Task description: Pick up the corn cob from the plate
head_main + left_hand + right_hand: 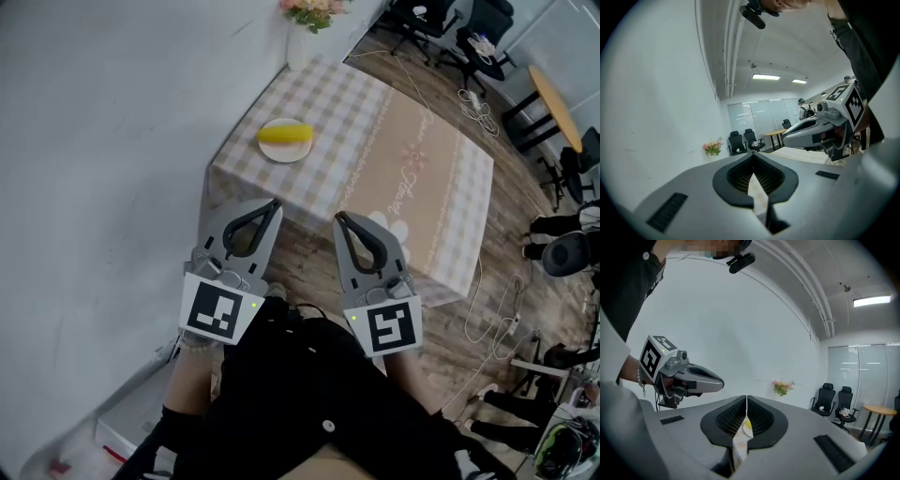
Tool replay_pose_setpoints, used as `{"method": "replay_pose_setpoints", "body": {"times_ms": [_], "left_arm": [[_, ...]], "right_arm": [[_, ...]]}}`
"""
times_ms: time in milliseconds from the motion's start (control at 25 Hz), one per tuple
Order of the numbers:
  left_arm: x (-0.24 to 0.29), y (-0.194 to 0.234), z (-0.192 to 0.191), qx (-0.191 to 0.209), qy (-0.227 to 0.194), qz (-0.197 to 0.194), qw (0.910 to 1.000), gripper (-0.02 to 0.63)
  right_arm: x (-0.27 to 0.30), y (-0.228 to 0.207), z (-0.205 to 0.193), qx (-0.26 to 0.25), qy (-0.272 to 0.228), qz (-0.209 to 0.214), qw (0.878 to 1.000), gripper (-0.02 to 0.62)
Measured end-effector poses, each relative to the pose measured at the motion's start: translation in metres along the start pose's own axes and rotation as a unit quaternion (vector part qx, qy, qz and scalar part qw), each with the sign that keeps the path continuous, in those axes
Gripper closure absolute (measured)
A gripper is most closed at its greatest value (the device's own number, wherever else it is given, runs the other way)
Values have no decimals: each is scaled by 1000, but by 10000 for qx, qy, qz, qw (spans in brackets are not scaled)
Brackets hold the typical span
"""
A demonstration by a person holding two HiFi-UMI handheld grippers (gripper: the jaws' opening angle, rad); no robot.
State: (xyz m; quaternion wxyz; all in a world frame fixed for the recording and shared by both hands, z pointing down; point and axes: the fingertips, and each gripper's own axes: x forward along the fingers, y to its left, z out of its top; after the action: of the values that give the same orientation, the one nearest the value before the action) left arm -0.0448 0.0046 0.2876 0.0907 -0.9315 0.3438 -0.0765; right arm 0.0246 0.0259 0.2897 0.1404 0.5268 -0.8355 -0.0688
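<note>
Corn cob (284, 135) on plate (285, 154) near flower vase (298, 45) | left claw (274, 202), right claw (338, 217) pressed together, empty, short of table (412, 169)

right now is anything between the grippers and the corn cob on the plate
Nothing visible. The corn cob lies alone on the plate near the table edge. Only bare checked cloth separates it from the left gripper and right gripper, both shut, empty and held back from the table.
</note>
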Motion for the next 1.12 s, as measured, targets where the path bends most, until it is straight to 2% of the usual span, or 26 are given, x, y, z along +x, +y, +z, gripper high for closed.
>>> {"method": "replay_pose_setpoints", "body": {"times_ms": [560,1120], "left_arm": [[26,46,-20,64,-28,-157,9999,594],[24,62,-36,-49,92,-152,9998,594]], "right_arm": [[53,-7,-7,51,52,-173,9998,552],[62,-8,-14,108,230,-274,9993,552]]}}
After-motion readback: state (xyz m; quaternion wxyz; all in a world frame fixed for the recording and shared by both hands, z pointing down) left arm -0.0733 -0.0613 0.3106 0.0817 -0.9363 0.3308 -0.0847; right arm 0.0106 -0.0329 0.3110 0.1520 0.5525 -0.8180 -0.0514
